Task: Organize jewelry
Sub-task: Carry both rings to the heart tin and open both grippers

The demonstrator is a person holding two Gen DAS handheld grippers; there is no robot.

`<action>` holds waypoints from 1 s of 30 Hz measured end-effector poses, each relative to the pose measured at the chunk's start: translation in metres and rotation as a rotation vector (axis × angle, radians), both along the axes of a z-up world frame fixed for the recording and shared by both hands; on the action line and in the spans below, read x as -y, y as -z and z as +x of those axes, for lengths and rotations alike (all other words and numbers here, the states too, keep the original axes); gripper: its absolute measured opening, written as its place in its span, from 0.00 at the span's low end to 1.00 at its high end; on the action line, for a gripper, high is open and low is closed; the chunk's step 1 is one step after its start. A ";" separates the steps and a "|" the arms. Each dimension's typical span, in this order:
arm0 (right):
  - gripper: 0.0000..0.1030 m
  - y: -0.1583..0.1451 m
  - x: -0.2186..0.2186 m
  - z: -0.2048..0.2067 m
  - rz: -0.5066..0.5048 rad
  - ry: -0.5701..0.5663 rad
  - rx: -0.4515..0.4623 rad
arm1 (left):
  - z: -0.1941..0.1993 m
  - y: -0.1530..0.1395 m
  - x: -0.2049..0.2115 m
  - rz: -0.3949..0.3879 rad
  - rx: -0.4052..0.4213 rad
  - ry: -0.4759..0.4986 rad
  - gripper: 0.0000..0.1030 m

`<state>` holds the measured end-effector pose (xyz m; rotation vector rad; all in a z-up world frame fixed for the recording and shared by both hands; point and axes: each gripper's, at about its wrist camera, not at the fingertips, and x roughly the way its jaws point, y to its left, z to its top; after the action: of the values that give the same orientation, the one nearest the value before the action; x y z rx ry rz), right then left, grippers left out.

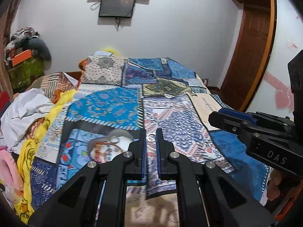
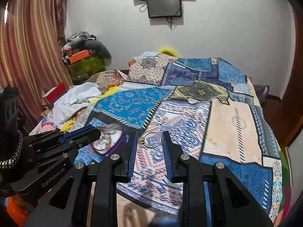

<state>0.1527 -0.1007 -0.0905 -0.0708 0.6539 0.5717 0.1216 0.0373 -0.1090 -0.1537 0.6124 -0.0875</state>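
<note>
I hold one gripper in each hand over a bed covered with a patchwork blanket [image 1: 106,106]. My left gripper [image 1: 151,138] is pinched almost closed on a small silver ring [image 1: 151,137], caught at the very tips. My right gripper [image 2: 150,141] is narrow, clamped across a thin gold ring [image 2: 151,140] whose stone faces its left finger.

Lower left of both grippers, on the blanket, lies a small open pouch [image 2: 108,141] with a purple edge (it seems to hold orange and gold pieces, too blurred to count).

My guess is that the step is carrying both rings to that pouch. To do it well I should keep both grips steady, since each ring is held only at the fingertips, lower one gripper at a time over the pouch opening, and let go low so nothing bounces into the busy print.

Count: two grippers, two rings, one pouch, one blanket. Far off, two dark screens [image 1: 117,5] hang on the wall.
</note>
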 end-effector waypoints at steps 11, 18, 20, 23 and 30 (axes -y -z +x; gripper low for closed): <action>0.23 -0.006 -0.046 -0.001 0.013 -0.091 0.016 | -0.008 0.005 -0.054 -0.007 0.008 -0.107 0.07; 0.23 0.007 -0.074 0.008 -0.002 -0.145 -0.011 | 0.001 0.025 -0.071 -0.034 -0.033 -0.130 0.07; 0.23 0.013 -0.078 0.010 -0.010 -0.155 -0.025 | 0.005 0.033 -0.072 -0.042 -0.050 -0.124 0.07; 0.23 0.024 -0.085 0.016 -0.022 -0.165 -0.051 | 0.012 0.044 -0.072 -0.056 -0.077 -0.110 0.07; 0.23 0.044 -0.096 0.039 -0.034 -0.169 -0.122 | 0.025 0.063 -0.069 -0.070 -0.117 -0.071 0.07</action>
<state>0.1914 -0.0044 -0.1346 -0.1244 0.7809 0.7324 0.1465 0.1060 -0.1724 -0.2495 0.7198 -0.0310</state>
